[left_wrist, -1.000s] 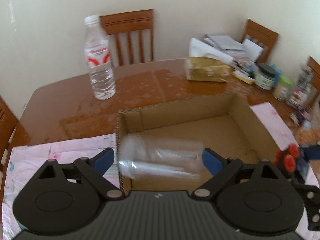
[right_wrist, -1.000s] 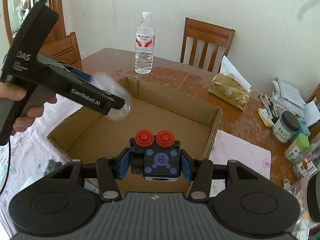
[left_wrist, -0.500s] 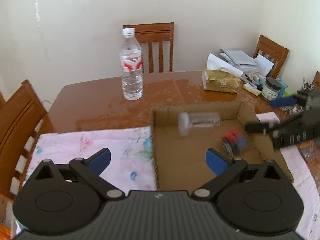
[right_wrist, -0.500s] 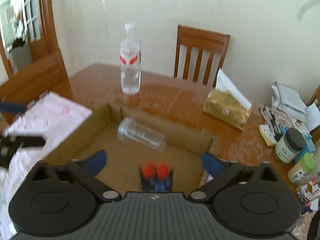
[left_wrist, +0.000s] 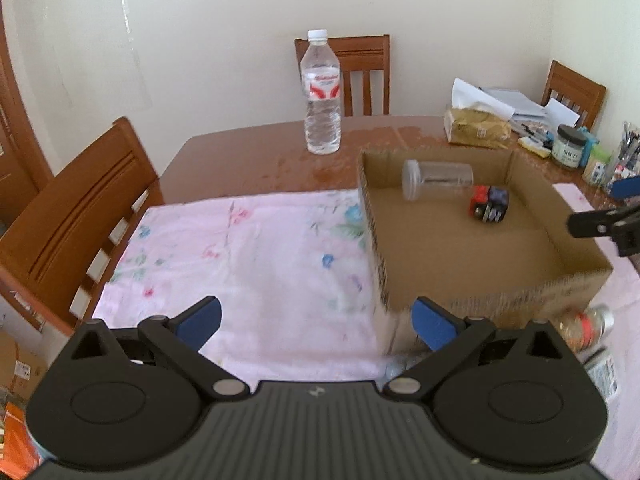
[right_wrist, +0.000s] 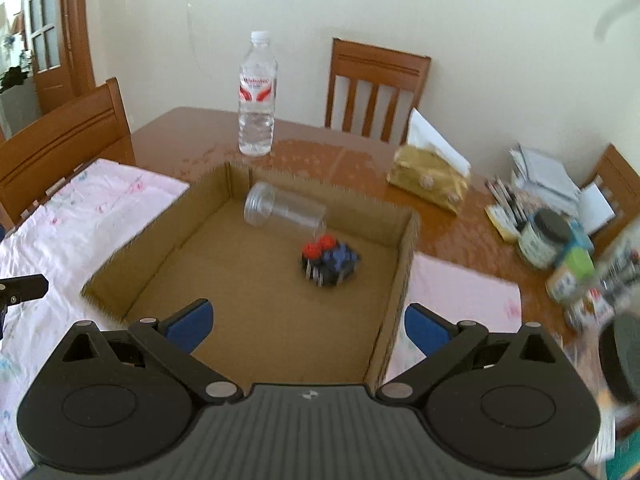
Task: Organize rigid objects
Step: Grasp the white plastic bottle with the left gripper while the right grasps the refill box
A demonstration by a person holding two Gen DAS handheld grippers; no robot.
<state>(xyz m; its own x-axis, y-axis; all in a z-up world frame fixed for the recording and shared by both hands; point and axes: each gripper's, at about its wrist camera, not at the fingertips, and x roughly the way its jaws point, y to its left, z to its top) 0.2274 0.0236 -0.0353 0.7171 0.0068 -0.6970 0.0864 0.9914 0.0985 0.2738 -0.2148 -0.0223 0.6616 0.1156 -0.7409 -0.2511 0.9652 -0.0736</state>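
Note:
A shallow cardboard box [left_wrist: 576, 280] [right_wrist: 132, 260] sits on the table. Inside it a clear plastic jar [left_wrist: 438, 178] [right_wrist: 284, 211] lies on its side, and a black toy with red knobs [left_wrist: 489, 203] [right_wrist: 329, 261] rests beside it. My left gripper [left_wrist: 316, 322] is open and empty, pulled back over the pink cloth [left_wrist: 248, 256] left of the box. My right gripper [right_wrist: 306, 326] is open and empty above the box's near edge. The right gripper's tip also shows in the left wrist view [left_wrist: 604, 222].
A water bottle [left_wrist: 322, 94] [right_wrist: 258, 96] stands behind the box. A gold tissue pack [right_wrist: 428, 184], jars [right_wrist: 542, 236] and stationery crowd the right side. A small bottle [left_wrist: 584, 326] lies in front of the box. Wooden chairs [left_wrist: 76, 216] surround the table.
Both grippers let go of their objects into the box and drew back. The jar and the toy now lie on the box floor, the toy close beside the jar.

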